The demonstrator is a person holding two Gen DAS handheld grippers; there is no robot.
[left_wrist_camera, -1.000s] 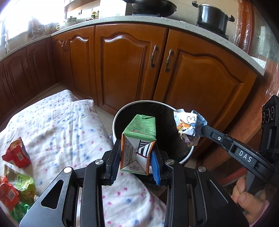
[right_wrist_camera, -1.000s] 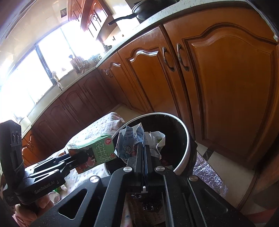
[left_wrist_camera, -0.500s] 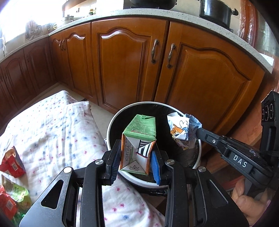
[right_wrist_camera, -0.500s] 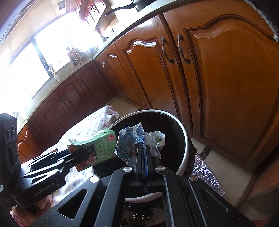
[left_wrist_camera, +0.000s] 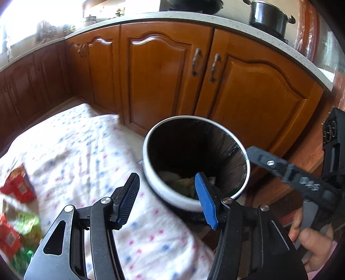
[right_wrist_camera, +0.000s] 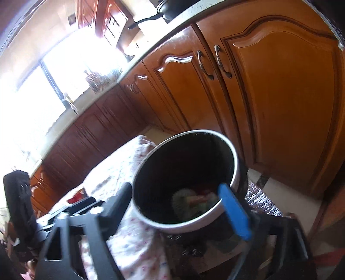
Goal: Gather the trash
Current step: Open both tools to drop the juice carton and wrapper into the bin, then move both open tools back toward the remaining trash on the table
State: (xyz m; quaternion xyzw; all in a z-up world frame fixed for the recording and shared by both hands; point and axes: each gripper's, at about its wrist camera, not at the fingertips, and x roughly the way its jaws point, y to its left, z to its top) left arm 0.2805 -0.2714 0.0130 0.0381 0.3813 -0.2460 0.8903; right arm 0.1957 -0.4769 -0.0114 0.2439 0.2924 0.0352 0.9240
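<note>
A round white-rimmed trash bin (left_wrist_camera: pixel 148 137) with a black liner stands on the floor by the cabinets; it also shows in the right wrist view (right_wrist_camera: pixel 236 170). Crumpled trash (left_wrist_camera: pixel 179 179) lies at its bottom, seen too in the right wrist view (right_wrist_camera: pixel 194 200). My left gripper (left_wrist_camera: pixel 167 197) is open and empty over the bin's near rim. My right gripper (right_wrist_camera: pixel 174 206) is open and empty over the bin. Red and green snack wrappers (left_wrist_camera: pixel 18 189) lie on the cloth at the left.
A white dotted cloth (left_wrist_camera: pixel 75 155) covers the floor left of the bin. Wooden cabinet doors (left_wrist_camera: pixel 161 71) stand close behind it. A black pot (left_wrist_camera: pixel 268 15) sits on the counter. The right gripper's arm (left_wrist_camera: pixel 286 170) reaches in from the right.
Both grippers have opened. The green carton and the crumpled paper wrapper have left the jaws and dropped into the bin.
</note>
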